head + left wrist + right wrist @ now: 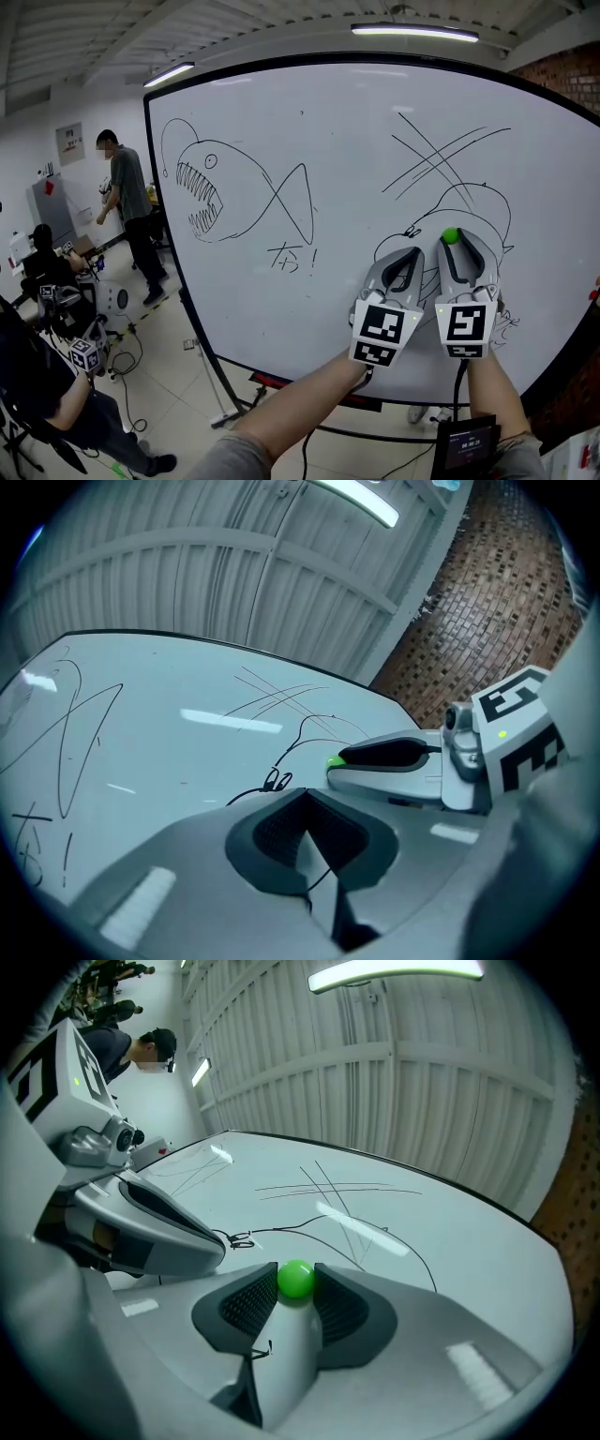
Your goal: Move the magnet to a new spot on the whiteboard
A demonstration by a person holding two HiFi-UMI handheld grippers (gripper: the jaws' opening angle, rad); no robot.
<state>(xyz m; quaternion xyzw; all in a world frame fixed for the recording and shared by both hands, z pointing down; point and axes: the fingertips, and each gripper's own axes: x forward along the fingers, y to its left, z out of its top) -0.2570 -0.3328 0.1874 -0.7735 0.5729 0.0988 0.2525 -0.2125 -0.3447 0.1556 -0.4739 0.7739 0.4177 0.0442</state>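
A small green ball magnet (450, 235) sits on the whiteboard (309, 122) inside a drawn outline at the lower right. My right gripper (451, 240) is shut on it. In the right gripper view the magnet (296, 1279) is squeezed between the two dark pads (246, 1305) of the right gripper (296, 1284). My left gripper (413, 251) rests just left of it, tips against the board, shut on nothing. In the left gripper view the left gripper (306, 797) has its pads together, and the magnet (335, 760) peeks out at the right gripper's tip.
Marker drawings of a toothed fish (211, 192) and crossed lines (436, 155) cover the board. People (127, 202) stand and sit at the left by desks. A brick wall (562, 75) is at the right. A small screen (469, 445) hangs below my right arm.
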